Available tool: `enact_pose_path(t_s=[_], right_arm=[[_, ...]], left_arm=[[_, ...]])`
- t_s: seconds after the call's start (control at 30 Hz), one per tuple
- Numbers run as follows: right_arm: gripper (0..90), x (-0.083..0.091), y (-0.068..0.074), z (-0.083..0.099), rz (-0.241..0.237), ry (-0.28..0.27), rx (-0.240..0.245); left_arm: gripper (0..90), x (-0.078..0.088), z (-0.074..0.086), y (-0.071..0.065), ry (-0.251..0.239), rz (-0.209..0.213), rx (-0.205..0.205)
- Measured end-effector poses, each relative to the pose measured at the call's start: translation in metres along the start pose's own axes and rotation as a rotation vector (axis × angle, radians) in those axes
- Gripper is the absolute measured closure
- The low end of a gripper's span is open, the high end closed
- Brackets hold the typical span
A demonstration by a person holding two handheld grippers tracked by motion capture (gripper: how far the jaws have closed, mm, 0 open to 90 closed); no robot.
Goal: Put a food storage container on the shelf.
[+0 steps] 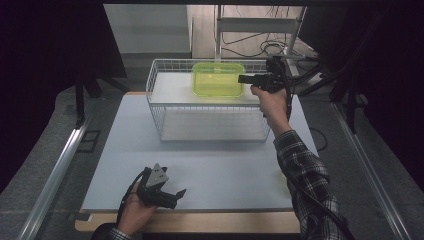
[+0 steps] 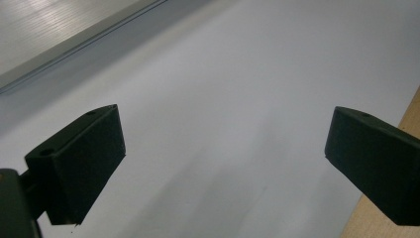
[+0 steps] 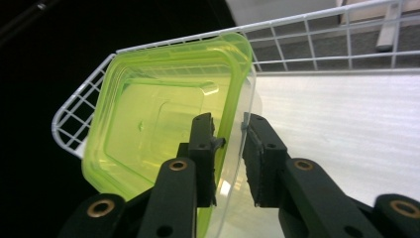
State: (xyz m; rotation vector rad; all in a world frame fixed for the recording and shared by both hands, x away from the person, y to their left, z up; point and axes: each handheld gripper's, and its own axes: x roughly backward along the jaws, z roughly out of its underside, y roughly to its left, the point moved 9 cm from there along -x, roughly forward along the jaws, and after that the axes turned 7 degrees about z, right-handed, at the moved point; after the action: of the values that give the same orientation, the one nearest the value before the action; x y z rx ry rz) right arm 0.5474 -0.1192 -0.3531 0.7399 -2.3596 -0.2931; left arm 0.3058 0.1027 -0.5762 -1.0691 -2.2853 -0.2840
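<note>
A translucent yellow-green plastic container (image 1: 218, 79) sits in the far part of a white wire basket (image 1: 155, 100) at the back of the table. My right gripper (image 1: 241, 79) reaches it from the right. In the right gripper view its jaws straddle the container's (image 3: 158, 129) side wall and rim, one inside and one outside, with a small gap showing, so my right gripper (image 3: 229, 119) is open. Near the table's front edge, low over the white surface, my left gripper (image 1: 180, 192) is held open. Nothing lies between its fingers (image 2: 79, 163).
The white table top (image 1: 225, 170) has a wooden strip along its front edge (image 2: 406, 124). The basket's wire wall (image 3: 307, 39) rises behind the container. A metal rail (image 1: 55, 175) runs along the left, and cables and a frame stand behind the table.
</note>
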Motion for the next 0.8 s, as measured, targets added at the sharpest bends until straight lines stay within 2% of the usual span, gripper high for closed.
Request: enact_pose_path(t_s=[0.27,0.37,0.5,0.6,0.8], right_arm=[[67.8,-0.008,-0.004,-0.003,0.084,0.001,0.078],[66.9,-0.010,-0.005,-0.003,0.085,0.002,0.081],[59.9,-0.014,-0.006,-0.003,0.092,0.009,0.092],[55.3,-0.016,-0.009,-0.004,0.138,-0.008,0.140],[52.3,-0.016,-0.011,-0.005,0.161,-0.026,0.164]], left_arm=[[2.0,0.000,0.000,0.001,0.000,0.001,0.000],[2.0,0.000,0.001,0.001,0.001,0.001,-0.001],[2.0,0.000,0.001,0.000,0.006,0.002,-0.005],[1.9,0.000,0.002,0.000,0.011,0.005,-0.007],[1.9,0.000,0.002,0.001,0.012,0.003,-0.008]])
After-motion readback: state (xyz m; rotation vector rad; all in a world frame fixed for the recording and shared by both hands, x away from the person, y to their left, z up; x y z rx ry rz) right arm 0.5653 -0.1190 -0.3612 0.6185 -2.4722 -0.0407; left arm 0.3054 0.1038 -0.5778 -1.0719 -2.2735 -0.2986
